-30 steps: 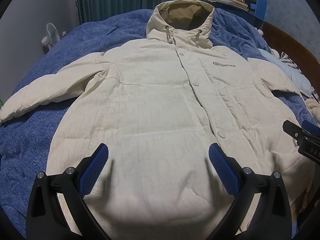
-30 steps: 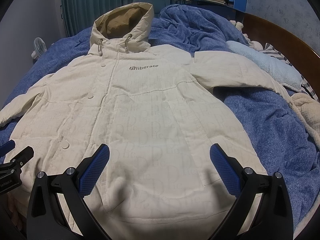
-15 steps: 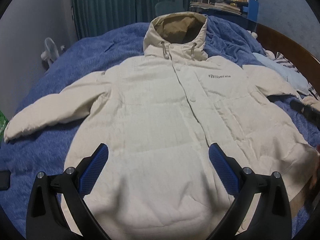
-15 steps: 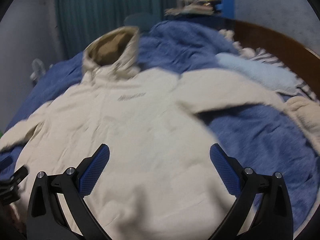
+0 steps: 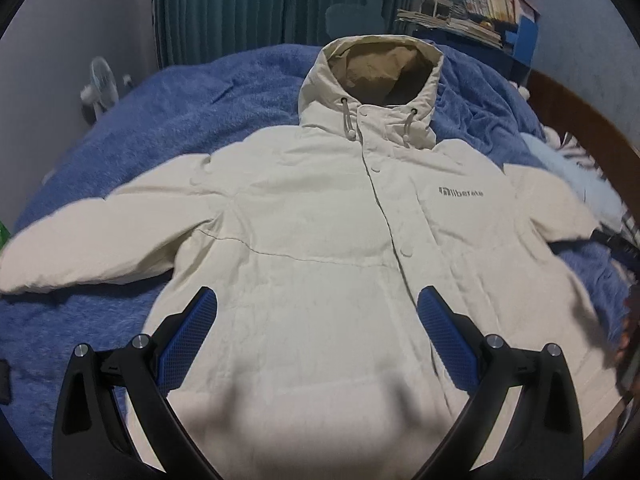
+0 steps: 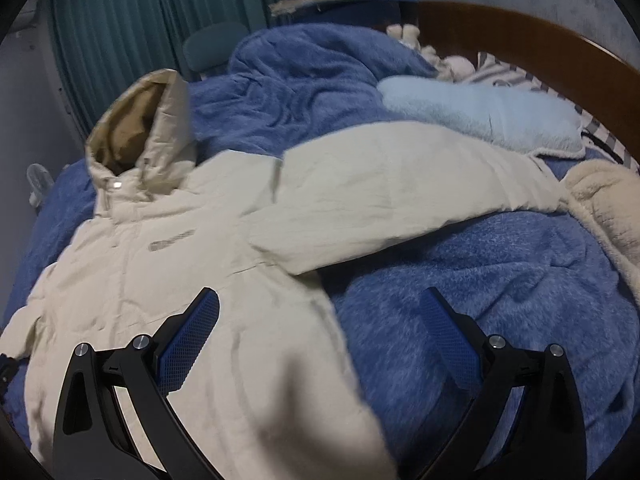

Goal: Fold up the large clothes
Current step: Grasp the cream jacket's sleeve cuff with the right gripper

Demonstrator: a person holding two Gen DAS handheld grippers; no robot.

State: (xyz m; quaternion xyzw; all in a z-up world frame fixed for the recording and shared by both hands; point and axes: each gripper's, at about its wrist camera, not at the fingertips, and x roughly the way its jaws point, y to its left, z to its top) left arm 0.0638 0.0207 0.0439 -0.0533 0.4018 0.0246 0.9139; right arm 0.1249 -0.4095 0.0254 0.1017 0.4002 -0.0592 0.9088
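A large cream hooded jacket (image 5: 320,248) lies face up on a blue blanket, buttoned, both sleeves spread out, hood (image 5: 380,76) at the far end. My left gripper (image 5: 318,304) is open and empty above the jacket's lower front. My right gripper (image 6: 320,308) is open and empty above the jacket's right side edge, with the right sleeve (image 6: 400,192) stretching away ahead of it. The jacket (image 6: 180,280) fills the left half of the right wrist view.
The blue fleece blanket (image 5: 160,120) covers the bed. A light blue pillow (image 6: 480,116) and a cream fleece (image 6: 608,208) lie at the right by the wooden headboard (image 6: 540,40). A small fan (image 5: 100,84) stands left; teal curtains and a bookshelf (image 5: 480,12) behind.
Both grippers have moved forward up the jacket. The right gripper has swung right toward the right sleeve and the blanket. Both stay open.
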